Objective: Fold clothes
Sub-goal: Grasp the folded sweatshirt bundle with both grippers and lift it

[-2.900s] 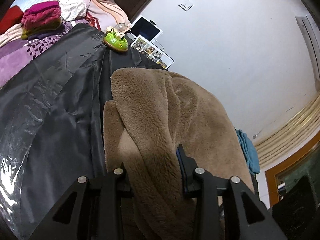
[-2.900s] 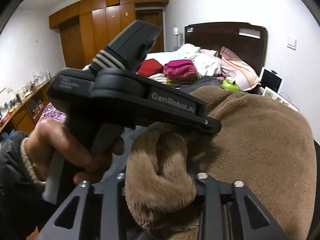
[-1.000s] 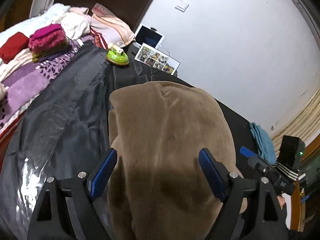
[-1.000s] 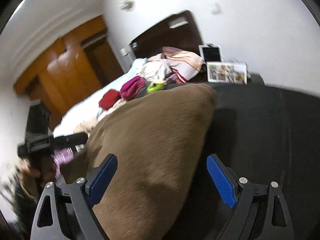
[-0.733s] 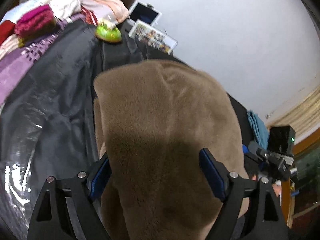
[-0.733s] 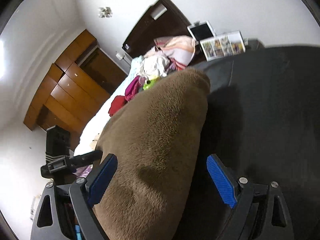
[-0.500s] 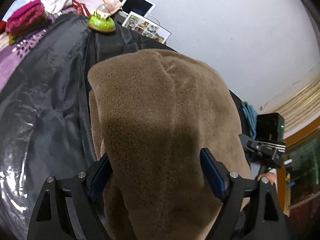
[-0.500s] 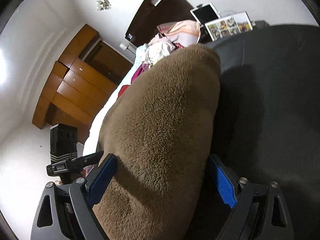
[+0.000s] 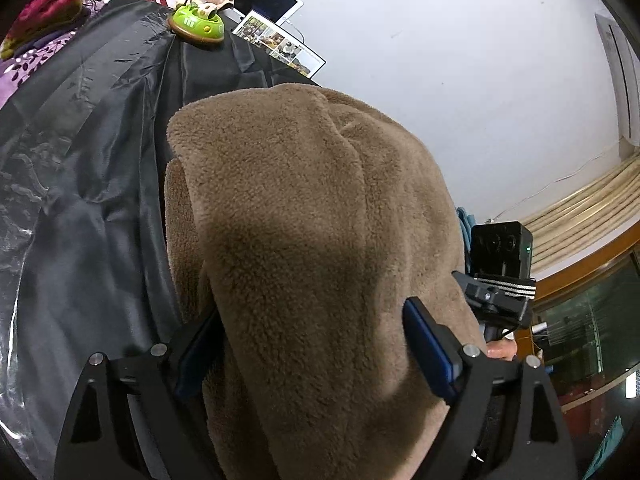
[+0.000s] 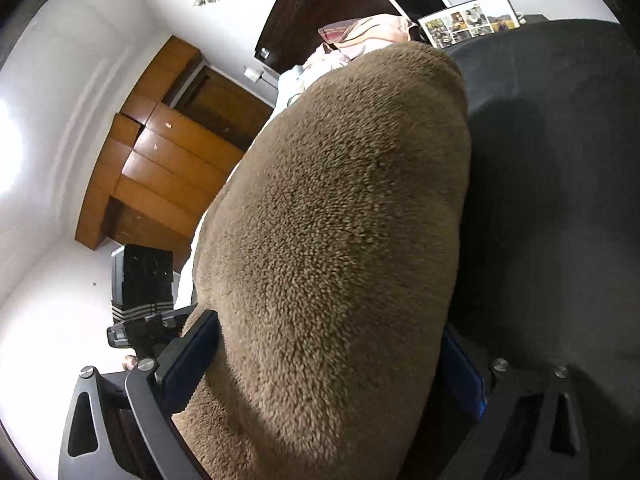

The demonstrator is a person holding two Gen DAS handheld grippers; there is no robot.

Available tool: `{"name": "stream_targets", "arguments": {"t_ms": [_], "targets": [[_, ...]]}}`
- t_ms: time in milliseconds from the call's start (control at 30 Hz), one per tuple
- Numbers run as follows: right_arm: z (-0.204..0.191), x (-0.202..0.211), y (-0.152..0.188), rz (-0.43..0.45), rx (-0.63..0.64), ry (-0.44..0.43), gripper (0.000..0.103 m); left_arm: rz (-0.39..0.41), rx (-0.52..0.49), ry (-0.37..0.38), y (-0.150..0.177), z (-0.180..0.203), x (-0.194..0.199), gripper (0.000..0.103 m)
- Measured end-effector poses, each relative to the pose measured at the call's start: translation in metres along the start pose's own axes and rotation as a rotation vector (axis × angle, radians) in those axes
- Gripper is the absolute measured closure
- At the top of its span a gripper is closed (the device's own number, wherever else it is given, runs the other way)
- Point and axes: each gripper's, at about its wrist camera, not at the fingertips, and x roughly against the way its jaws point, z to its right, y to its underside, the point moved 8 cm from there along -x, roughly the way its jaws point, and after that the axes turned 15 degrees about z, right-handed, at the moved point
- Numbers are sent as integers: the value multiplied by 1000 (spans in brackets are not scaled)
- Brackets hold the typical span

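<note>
**Both claws spread around a doubled fleece**

Our left gripper [image 9: 316, 348] stands wide, its blue pads either side of the brown fleece garment [image 9: 312, 216]; our right gripper [image 10: 332, 356] is equally wide around its other side, neither pinching it. The fleece lies on the black sheet [image 9: 88, 200], one layer doubled over another at its left edge. We judge at least one fold is in; whether another is needed, or only squaring up, we cannot tell.

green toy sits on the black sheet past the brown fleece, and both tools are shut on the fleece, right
Not quite. Both tools are open: the left tool and right tool straddle the fleece with jaws apart, as both wrist views show. The green toy does sit on the black sheet.
</note>
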Motion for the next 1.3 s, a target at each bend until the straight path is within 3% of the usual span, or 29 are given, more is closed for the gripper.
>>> {"name": "stream_targets", "arguments": {"t_ms": [100,233,333,633,967,1167,1300], "targets": [[-1,-1,1,-4,21,9,3,7,-2,-1,1,2,1,14],[-4,3,1,16,37,18,31,7,-28,-25,3,7,-2,14],[-6,10,1,36,43,20,39,-5,-63,-45,7,18,-5,14],[-1,56,0,66,63,38,41,-77,-105,3,33,52,-18,14],[33,153,6,107,76,132,41,-195,-177,119,82,128,-67,13],[57,214,13,134,79,187,41,-229,-148,177,98,155,-86,13],[73,234,20,139,56,188,41,-216,-96,210,90,157,-91,13]]}}
